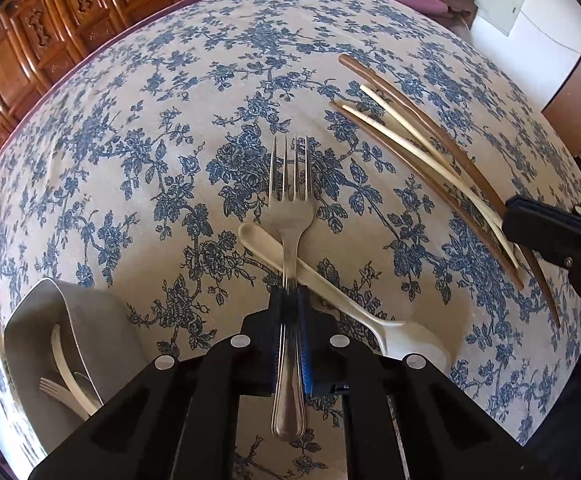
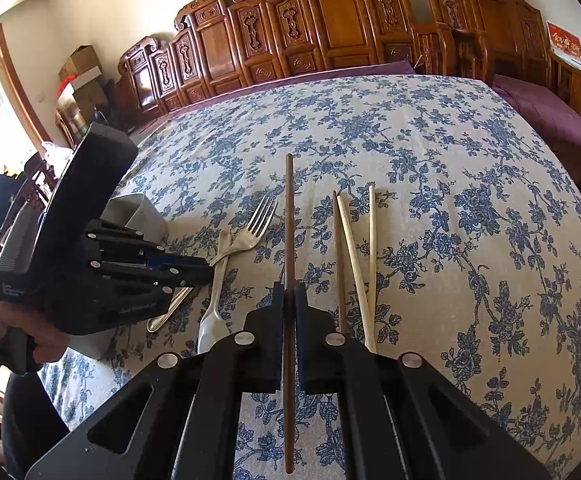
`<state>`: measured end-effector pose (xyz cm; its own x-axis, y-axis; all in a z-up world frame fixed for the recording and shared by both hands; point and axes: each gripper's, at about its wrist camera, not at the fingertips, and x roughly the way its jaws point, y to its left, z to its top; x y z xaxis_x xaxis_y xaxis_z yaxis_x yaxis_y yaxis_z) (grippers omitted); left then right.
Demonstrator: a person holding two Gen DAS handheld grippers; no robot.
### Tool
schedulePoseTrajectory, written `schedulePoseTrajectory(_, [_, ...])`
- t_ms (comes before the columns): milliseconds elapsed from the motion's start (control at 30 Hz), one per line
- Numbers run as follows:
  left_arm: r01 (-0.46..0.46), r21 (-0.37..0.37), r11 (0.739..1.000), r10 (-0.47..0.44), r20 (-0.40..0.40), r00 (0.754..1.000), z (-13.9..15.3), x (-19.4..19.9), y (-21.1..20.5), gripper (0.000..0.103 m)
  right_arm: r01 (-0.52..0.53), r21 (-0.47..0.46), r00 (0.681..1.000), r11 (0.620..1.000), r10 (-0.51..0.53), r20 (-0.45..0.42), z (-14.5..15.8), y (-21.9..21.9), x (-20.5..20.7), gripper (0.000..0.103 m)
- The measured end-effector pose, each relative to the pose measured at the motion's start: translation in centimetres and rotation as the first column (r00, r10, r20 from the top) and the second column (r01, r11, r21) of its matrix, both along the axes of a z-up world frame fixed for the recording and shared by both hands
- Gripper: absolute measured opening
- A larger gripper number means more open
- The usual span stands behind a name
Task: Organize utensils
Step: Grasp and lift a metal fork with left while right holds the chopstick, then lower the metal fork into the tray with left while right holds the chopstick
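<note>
With both tools clenched, the left gripper (image 1: 290,300) pinches the metal fork (image 1: 290,216) crossing the white spoon (image 1: 330,284), bound presumably for the grey holder (image 1: 90,320) at eight o'clock; the right gripper (image 2: 289,300) clamps a dark chopstick (image 2: 289,220).

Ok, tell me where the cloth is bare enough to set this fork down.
Bare cloth lies beyond the metal fork tines and left of it, above the grey holder. Crowded: the white spoon under the fork, and the chopsticks to the right.
</note>
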<state>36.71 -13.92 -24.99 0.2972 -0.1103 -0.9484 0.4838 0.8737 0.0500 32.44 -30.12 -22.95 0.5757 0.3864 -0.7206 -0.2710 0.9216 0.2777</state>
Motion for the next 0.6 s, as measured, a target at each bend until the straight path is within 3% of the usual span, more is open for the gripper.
schedulePoseTrajectory(367, [-0.022, -0.035, 0.999, 0.024, 0.035, 0.999, 0.0, 0.4, 0.0, 0.007, -0.004, -0.001, 1.0, 1.0, 0.004, 0.001, 0.0, 0.1, 0.0, 0.007])
schedulePoseTrajectory(600, [-0.027, -0.055, 0.998, 0.029, 0.049, 0.998, 0.6, -1.6, 0.6, 0.006, -0.013, -0.004, 1.0, 1.0, 0.013, 0.004, 0.1, 0.6, 0.1, 0.006])
